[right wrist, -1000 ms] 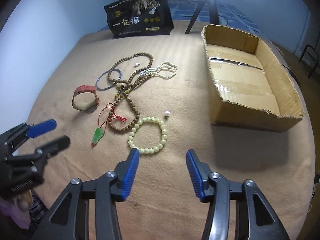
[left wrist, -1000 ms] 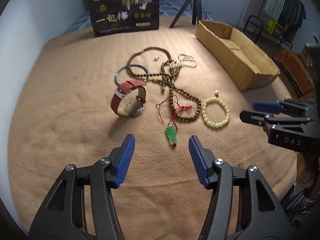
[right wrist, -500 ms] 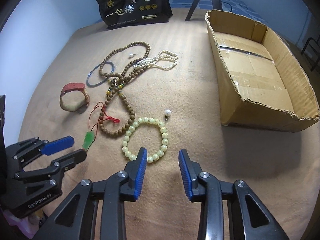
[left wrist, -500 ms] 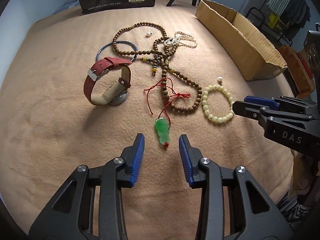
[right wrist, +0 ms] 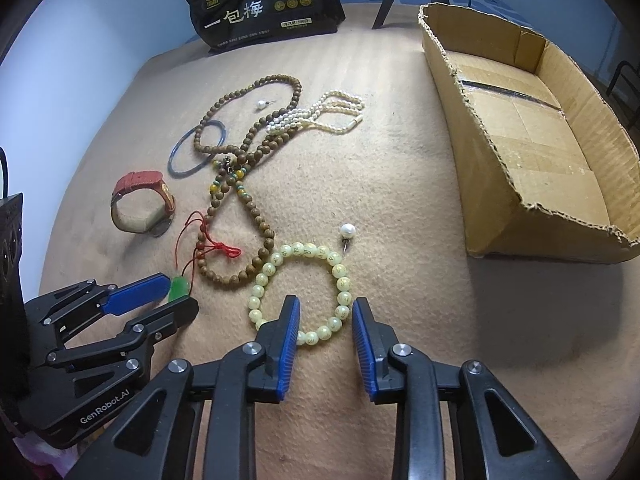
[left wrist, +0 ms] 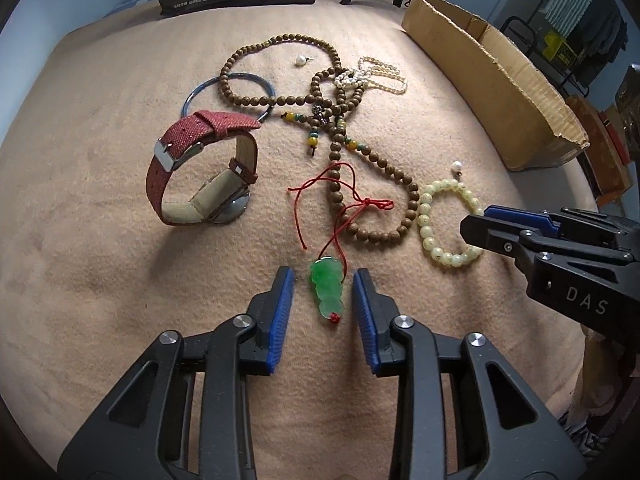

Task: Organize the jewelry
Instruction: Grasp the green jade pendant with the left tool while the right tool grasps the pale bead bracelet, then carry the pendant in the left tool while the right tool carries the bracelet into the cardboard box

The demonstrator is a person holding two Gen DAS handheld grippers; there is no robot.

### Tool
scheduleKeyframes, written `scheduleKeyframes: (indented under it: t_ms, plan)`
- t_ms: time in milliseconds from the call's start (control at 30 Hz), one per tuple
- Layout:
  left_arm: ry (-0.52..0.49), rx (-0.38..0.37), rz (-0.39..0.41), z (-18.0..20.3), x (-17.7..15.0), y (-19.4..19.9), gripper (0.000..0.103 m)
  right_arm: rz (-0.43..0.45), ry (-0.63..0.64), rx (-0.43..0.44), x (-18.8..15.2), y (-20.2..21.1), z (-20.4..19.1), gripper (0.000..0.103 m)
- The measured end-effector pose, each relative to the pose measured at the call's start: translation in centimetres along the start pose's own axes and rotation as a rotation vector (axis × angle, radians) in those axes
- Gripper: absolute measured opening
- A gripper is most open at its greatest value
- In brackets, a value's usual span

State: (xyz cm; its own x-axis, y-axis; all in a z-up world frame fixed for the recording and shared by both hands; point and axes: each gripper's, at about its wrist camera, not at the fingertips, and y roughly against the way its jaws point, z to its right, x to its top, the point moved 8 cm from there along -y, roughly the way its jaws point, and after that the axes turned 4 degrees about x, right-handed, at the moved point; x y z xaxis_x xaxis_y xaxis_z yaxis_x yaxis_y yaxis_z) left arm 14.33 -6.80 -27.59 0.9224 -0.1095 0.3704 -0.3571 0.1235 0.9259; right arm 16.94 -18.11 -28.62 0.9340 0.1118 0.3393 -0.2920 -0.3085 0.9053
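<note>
The left gripper [left wrist: 323, 300] sits low in the middle of its picture. Its jaws are closing, with the green pendant [left wrist: 328, 290] between the blue pads, not yet pinched. The pendant's red cord [left wrist: 344, 208] runs up to the brown bead necklace [left wrist: 320, 92].

The right gripper [right wrist: 326, 330] is closing too, low in the middle of its picture. The near part of the pale bead bracelet [right wrist: 304, 288] lies between its pads, not squeezed yet.

A cardboard box [right wrist: 520, 152] sits at the right on the tan blanket [right wrist: 400, 184].
</note>
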Motion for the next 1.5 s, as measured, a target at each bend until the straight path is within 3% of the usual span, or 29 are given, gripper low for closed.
scheduleKeyframes:
  t_ms: [200,400,567,967,1500]
  plan:
    - [0.002,0.004,0.004,-0.3,-0.1,-0.1,0.014,-0.009,0.015,-0.025,0.0,-0.6,-0.2,0.023]
    - [0.006,-0.001,0.009,-0.5,-0.3,0.0,0.014,-0.004,0.019,-0.031,0.0,-0.7,0.0,0.008]
    - [0.016,-0.012,0.015,-0.4,-0.2,0.5,0.014,0.007,0.018,-0.01,0.0,-0.3,0.1,0.005]
    - [0.032,-0.05,0.127,-0.5,1.0,5.0,0.014,0.106,0.059,-0.006,1.0,3.3,-0.8,0.005]
    - [0.055,-0.12,0.291,1.3,5.9,10.6,0.014,0.263,0.077,-0.002,3.6,8.8,-0.7,0.005]
